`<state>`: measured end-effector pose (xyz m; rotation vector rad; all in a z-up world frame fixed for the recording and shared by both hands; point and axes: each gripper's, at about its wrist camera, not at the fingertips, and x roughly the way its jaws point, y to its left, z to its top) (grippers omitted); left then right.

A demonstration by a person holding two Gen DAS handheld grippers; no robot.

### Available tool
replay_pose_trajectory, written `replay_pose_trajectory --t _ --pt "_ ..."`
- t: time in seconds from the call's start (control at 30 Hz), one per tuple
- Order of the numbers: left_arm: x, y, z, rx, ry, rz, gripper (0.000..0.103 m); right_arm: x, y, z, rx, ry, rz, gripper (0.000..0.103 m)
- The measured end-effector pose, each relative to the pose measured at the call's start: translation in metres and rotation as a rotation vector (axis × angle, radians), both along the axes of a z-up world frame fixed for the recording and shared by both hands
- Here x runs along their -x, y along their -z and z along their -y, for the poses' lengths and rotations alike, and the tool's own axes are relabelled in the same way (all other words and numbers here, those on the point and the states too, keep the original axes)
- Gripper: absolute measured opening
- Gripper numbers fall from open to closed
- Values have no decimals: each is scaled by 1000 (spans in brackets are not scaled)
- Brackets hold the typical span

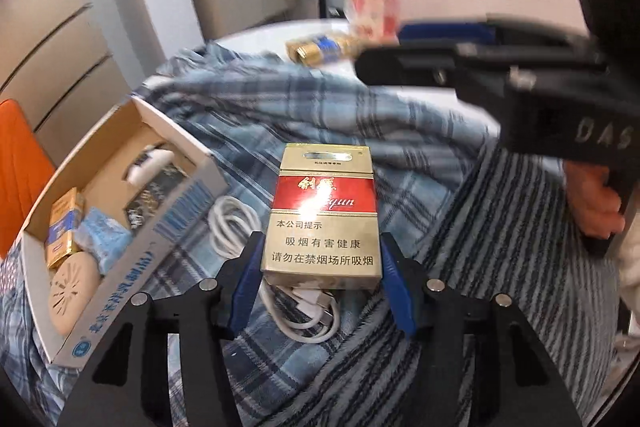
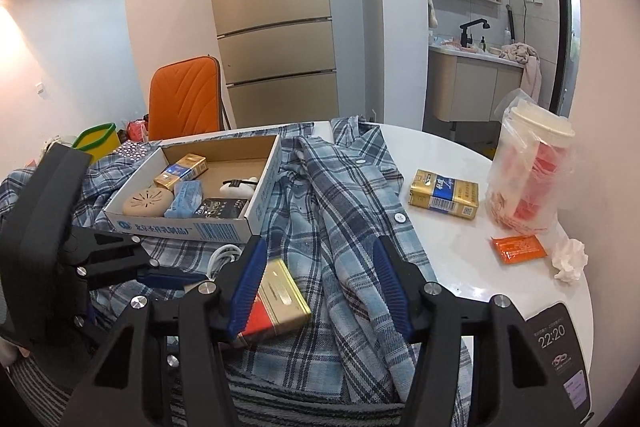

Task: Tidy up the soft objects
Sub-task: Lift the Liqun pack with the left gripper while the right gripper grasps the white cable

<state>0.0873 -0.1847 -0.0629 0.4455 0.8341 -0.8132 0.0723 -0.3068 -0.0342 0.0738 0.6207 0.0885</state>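
Left gripper (image 1: pixel 320 267) clamped the red-and-gold cigarette pack (image 1: pixel 323 215) just above the plaid shirt (image 2: pixel 340 227), beside the cardboard box (image 2: pixel 256 203); right gripper (image 2: pixel 318 283) stood half-open, empty. Risk — the glossy pack slipping, or the charging cable (image 1: pixel 232 223) beneath snagging.

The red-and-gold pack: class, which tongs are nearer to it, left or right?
Left. The left tongs are closed on the pack; the right tongs stand open over the shirt just beside it.
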Motion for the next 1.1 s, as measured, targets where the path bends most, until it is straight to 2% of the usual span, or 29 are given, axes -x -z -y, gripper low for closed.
replay_pose_trajectory --t 0.1,0.2,0.37,0.47,0.57,0.63,0.8,0.83,0.93,1.1 --pt "5 -20 -20 83 -52 34 55 3 -8 -1 0 13 25 58" --pt "9 -34 -38 117 -114 87 55 7 -19 -9 6 16 64 58" --pt "20 -52 -68 162 -249 198 55 3 -30 -25 -24 -16 72 58" --pt "29 -57 -86 172 -335 269 55 -2 -31 -39 -10 -24 49 58" --pt "39 -57 -102 193 -443 343 55 -8 -25 -53 38 25 9 58" --pt "42 -54 -112 211 -518 383 55 -15 -16 -64 39 -3 -44 58" --pt "31 -47 -139 266 -660 343 55 -39 10 -81 -44 -73 -218 58" --pt "26 -43 -143 264 -696 322 55 -44 15 -85 -35 -58 -241 58" --pt "17 -33 -151 280 -723 241 55 -54 29 -97 3 -49 -280 58" --pt "20 -30 -154 295 -744 231 55 -63 54 -102 -14 -57 -357 44"
